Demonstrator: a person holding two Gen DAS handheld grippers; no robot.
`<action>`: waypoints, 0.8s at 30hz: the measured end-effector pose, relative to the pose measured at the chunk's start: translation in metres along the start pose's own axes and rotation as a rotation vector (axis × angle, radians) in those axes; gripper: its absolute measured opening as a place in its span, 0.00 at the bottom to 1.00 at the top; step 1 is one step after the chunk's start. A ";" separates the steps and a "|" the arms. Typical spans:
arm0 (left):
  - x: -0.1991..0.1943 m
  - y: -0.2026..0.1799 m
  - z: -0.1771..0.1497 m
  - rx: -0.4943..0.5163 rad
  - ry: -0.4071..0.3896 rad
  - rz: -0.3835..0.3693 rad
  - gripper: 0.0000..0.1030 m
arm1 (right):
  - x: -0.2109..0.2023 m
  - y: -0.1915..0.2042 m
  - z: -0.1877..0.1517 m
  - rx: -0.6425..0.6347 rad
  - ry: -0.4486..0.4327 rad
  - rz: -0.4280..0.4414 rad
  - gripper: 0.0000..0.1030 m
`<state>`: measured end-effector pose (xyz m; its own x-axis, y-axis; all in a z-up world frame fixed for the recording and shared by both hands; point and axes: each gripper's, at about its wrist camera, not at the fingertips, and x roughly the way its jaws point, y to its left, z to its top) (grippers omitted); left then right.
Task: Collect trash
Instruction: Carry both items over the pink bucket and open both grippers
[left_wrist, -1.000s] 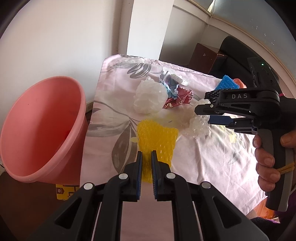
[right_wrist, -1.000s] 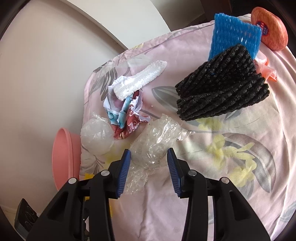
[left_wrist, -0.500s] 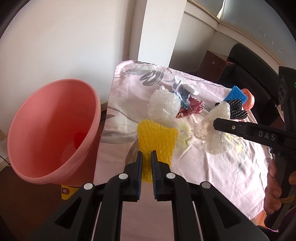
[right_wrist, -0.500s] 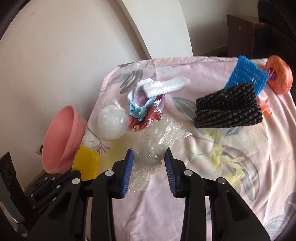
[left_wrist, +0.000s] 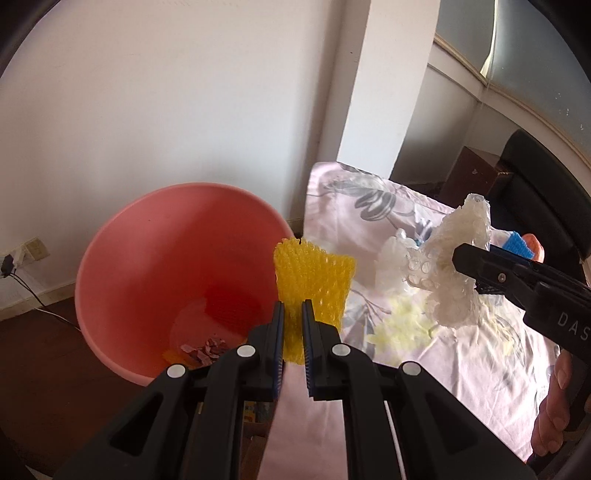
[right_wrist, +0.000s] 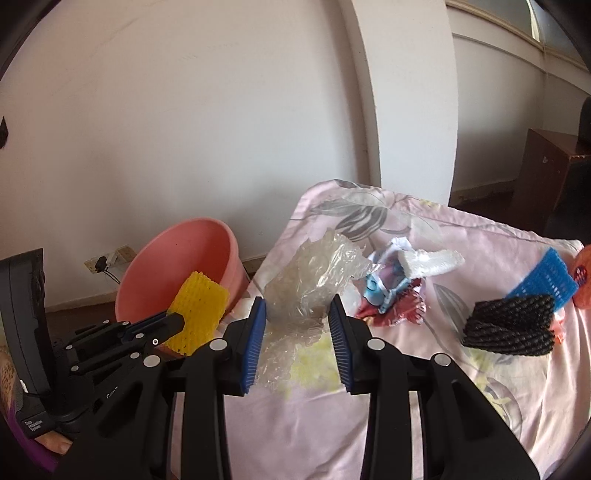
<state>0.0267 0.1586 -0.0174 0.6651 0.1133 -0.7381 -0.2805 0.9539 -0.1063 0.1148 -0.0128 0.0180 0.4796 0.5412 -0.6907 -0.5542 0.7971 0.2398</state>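
Observation:
My left gripper (left_wrist: 293, 317) is shut on a yellow foam net (left_wrist: 314, 273) and holds it in the air beside the rim of the pink bin (left_wrist: 155, 258). The net (right_wrist: 199, 310) and the bin (right_wrist: 177, 254) also show in the right wrist view. My right gripper (right_wrist: 297, 317) is shut on a crumpled clear bubble wrap (right_wrist: 314, 280), lifted above the floral cloth (right_wrist: 461, 369). The bubble wrap (left_wrist: 450, 273) also shows in the left wrist view at the right, above the cloth.
On the cloth lie a colourful wrapper with a white foam strip (right_wrist: 406, 273), a black foam net (right_wrist: 509, 325), a blue net (right_wrist: 543, 277) and an orange object (right_wrist: 583, 277). Some scraps lie in the bin's bottom (left_wrist: 207, 347). A wall socket (left_wrist: 35, 249) sits low on the wall.
Both grippers rose off the cloth with their loads and swung left toward the pink bin. The yellow net now hangs by the bin's rim.

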 end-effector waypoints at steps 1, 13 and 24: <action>0.000 0.005 0.001 -0.009 -0.004 0.013 0.08 | 0.002 0.007 0.003 -0.019 -0.005 0.006 0.34; 0.010 0.063 0.006 -0.135 -0.004 0.143 0.08 | 0.040 0.068 0.023 -0.197 0.000 0.078 0.34; 0.028 0.095 0.001 -0.188 0.037 0.213 0.08 | 0.076 0.103 0.018 -0.290 0.060 0.107 0.34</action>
<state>0.0192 0.2529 -0.0473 0.5526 0.2923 -0.7805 -0.5367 0.8413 -0.0649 0.1065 0.1158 0.0027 0.3718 0.5937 -0.7136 -0.7743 0.6224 0.1144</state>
